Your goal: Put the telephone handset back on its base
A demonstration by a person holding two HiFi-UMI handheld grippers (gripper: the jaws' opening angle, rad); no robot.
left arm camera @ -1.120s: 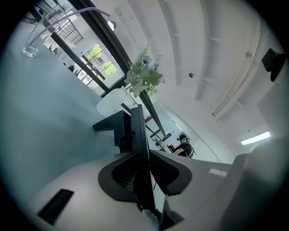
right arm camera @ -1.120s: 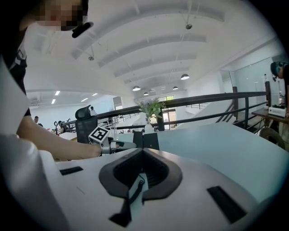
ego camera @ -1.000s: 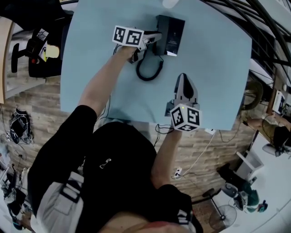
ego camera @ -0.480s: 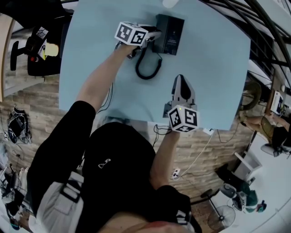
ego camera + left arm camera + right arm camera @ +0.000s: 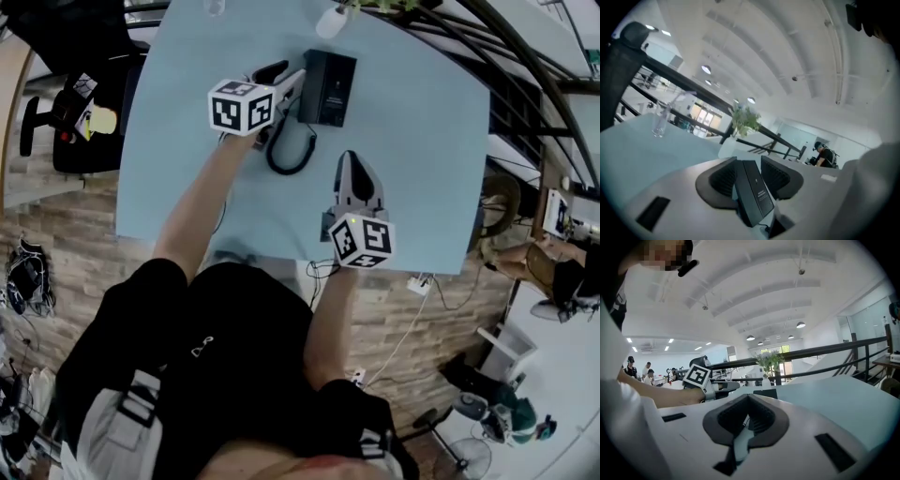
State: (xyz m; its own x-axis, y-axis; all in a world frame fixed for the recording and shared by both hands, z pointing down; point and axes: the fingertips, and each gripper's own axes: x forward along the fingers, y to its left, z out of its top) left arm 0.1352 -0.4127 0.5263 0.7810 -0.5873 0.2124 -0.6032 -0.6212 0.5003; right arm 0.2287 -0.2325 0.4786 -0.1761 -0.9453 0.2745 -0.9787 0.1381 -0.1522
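The black telephone (image 5: 330, 86) sits at the far middle of the pale blue table (image 5: 422, 150). Its handset lies along the left side of the base and is hard to tell apart from it. The coiled cord (image 5: 286, 155) loops toward me. My left gripper (image 5: 281, 80) is just left of the phone, its jaws opening. In the left gripper view the black phone (image 5: 754, 192) shows in the gap of the left gripper (image 5: 747, 176), and the pads stand off it. My right gripper (image 5: 349, 161) hovers nearer me, shut and empty, the right gripper (image 5: 749, 401) aimed at the phone (image 5: 765, 392).
A white vase with a plant (image 5: 330, 21) stands at the table's far edge behind the phone. A drinking glass (image 5: 660, 119) stands far left. A black railing (image 5: 825, 352) runs beyond the table. An office chair (image 5: 56, 112) is on the floor at the left.
The left gripper's jaws have spread apart beside the phone and drawn back slightly toward me. The head view has shifted. The right gripper has stayed in place over the table.
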